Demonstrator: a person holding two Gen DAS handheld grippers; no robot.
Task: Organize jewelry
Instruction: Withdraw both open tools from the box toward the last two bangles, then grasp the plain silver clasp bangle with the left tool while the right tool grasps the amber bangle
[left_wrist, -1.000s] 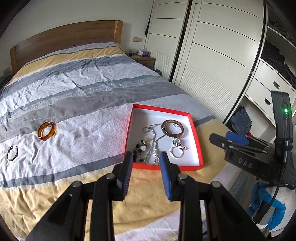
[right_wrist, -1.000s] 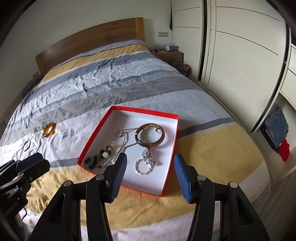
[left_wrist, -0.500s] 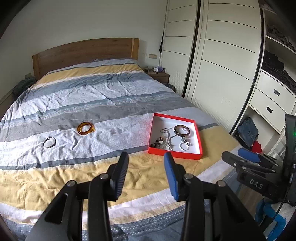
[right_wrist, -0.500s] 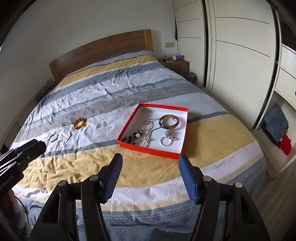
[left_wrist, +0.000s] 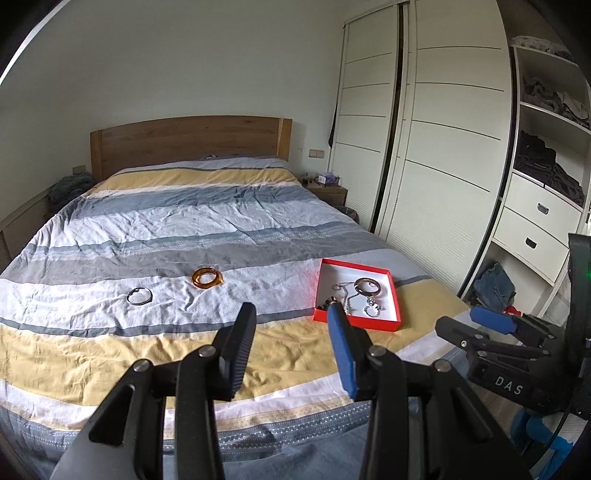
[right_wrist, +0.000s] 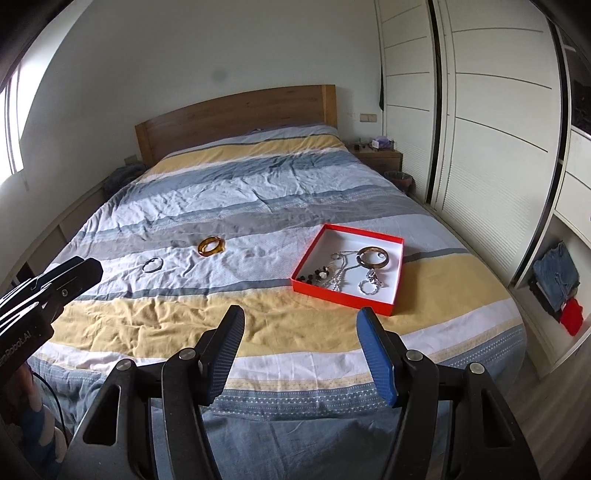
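Left wrist view showed the left gripper (left_wrist: 291, 321) spread and empty, held back from the foot of the bed (left_wrist: 166, 229). The right gripper (right_wrist: 299, 325) was likewise spread wide, holding nothing. A red box (right_wrist: 384, 308) sat on the striped cover toward the wardrobe (left_wrist: 443, 147) side, already holding a brown bangle (right_wrist: 373, 256), chains and dark beads. Two pieces lay loose, well apart from it: an amber bangle (right_wrist: 211, 246) and, nearer the left edge, a thin silver ring (right_wrist: 153, 264). The likely trouble was the soft, wrinkled cover: a thin ring could sink into a fold, so fingers might pinch fabric or flick it away. Reaching across might also nudge the shallow box and spill its tangled chains.
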